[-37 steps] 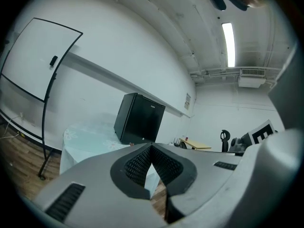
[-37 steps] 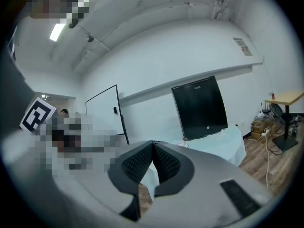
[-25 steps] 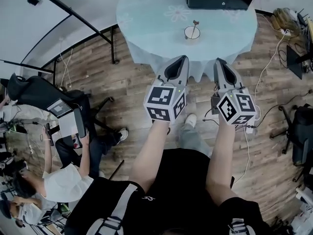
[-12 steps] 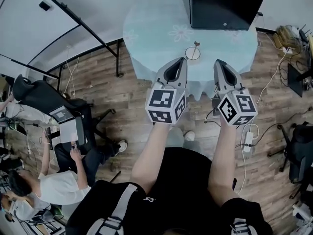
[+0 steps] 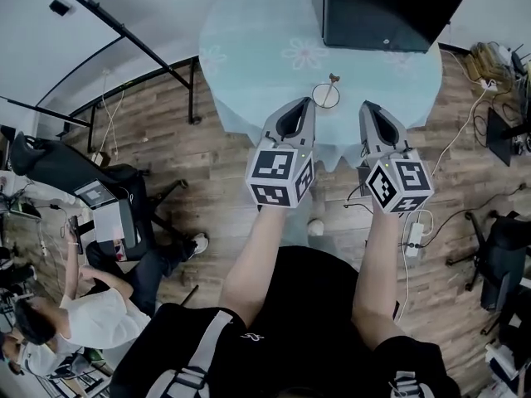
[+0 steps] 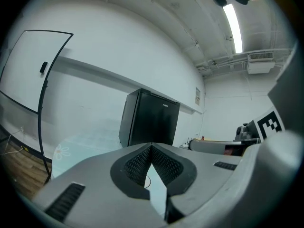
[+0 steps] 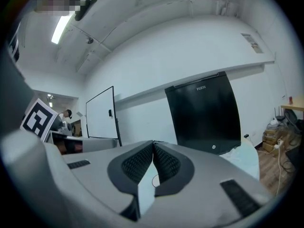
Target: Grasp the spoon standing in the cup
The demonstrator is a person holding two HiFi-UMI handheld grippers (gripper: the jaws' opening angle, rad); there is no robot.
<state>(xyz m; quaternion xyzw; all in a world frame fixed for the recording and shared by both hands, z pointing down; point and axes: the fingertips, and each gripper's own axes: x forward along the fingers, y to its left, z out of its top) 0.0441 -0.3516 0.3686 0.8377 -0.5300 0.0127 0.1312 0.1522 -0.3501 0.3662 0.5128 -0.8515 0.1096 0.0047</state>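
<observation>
On the round table (image 5: 249, 65), draped in pale blue cloth with faint flower prints, a white cup (image 5: 325, 96) sits close to the edge nearest the person. The spoon (image 5: 332, 84) stands in it, its handle leaning toward the table's far side. A black cabinet (image 5: 382, 11) rises at that far side; whether it rests on the table or behind it cannot be told.

Both tools reach just over the table's near edge, with the cup between their tips and touching neither. The left gripper (image 5: 309, 102) has its jaws pressed together on nothing, and the right gripper (image 5: 365, 106) is likewise closed and empty.

Wood-plank floor (image 5: 224, 164) surrounds the table. To the table's left stands a black-framed whiteboard (image 7: 100, 112) against a white wall. Farther out on that side are a black office chair (image 5: 58, 160) and a seated person (image 5: 99, 297). To the table's right, cables (image 5: 465, 81) trail across the floor, and a power strip (image 5: 412, 239) lies nearer the person.
</observation>
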